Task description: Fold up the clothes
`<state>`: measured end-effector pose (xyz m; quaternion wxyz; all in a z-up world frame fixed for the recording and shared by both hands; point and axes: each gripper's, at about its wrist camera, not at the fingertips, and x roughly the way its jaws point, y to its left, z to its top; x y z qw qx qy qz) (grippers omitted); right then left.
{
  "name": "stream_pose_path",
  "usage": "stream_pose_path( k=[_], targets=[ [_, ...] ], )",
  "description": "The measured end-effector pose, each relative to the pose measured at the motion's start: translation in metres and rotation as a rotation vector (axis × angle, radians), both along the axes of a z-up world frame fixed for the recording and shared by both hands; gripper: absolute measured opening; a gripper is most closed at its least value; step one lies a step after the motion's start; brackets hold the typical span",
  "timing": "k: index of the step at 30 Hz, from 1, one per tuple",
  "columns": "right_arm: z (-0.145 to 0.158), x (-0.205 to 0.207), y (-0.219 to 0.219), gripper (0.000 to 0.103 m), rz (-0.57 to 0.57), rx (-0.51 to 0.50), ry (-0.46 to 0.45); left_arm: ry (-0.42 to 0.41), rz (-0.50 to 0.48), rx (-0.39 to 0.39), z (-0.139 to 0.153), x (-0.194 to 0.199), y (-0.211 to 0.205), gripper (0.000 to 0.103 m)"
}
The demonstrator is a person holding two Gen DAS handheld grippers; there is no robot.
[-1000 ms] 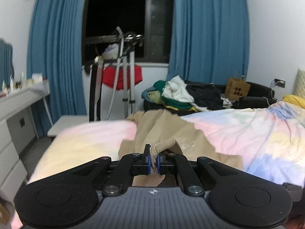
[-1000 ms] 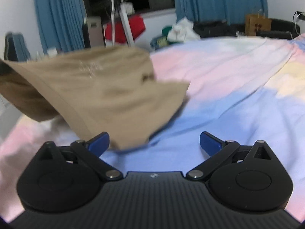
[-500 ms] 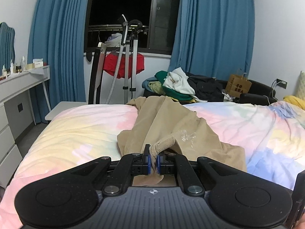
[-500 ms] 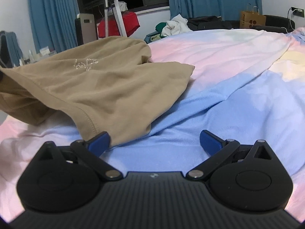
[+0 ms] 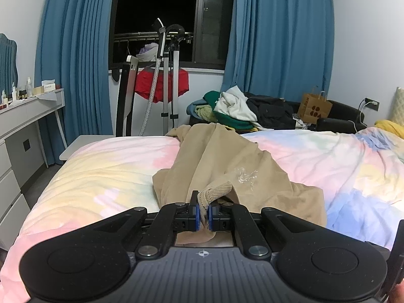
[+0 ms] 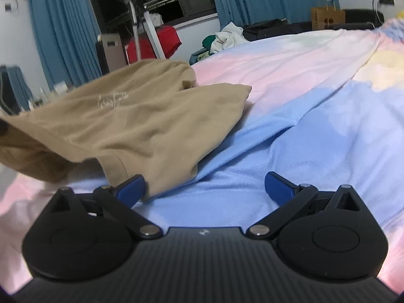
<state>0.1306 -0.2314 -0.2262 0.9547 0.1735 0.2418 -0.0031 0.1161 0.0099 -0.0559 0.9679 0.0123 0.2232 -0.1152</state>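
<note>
The left gripper (image 5: pixel 204 216) pinches the ribbed cuff (image 5: pixel 214 194) of the tan top (image 5: pixel 222 166), whose length runs away across the bed (image 5: pixel 106 171). Right of it, the right gripper (image 6: pixel 204 185) gapes wide, the top's hem just beside its left finger.

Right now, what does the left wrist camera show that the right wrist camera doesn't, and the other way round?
Only the left wrist view shows the left gripper shut on the ribbed cuff of the tan shirt, plus the white desk by the wall.

Only the right wrist view shows the right gripper open, with the shirt's hem lying beside its left finger.

Both show the tan shirt, the pastel bedspread, blue curtains and the brown paper bag.
</note>
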Motion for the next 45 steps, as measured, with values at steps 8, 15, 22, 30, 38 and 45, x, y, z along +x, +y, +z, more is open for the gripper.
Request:
stream_pose_path(
  k=[8,15,22,30,38,45],
  targets=[
    [0.000,0.003,0.003,0.103,-0.001,-0.017,0.010,0.014,0.004,-0.018,0.002,0.010,0.007,0.006],
    [0.000,0.001,0.005,0.103,-0.004,-0.029,0.009,0.015,0.012,-0.017,0.005,0.012,0.011,0.006],
    [0.000,0.001,0.007,0.103,-0.005,-0.032,0.007,0.009,0.008,-0.017,0.002,0.012,0.011,0.007],
    [0.001,0.001,0.008,0.103,-0.008,-0.039,0.009,0.010,0.018,-0.036,0.002,0.013,0.011,0.007],
    [0.001,0.001,0.010,0.103,-0.012,-0.052,0.012,0.011,0.021,-0.062,0.003,0.014,0.015,0.006],
    [0.001,0.008,0.013,0.103,-0.068,-0.027,0.026,0.011,0.026,-0.088,0.005,0.018,0.020,0.007]
  ],
)
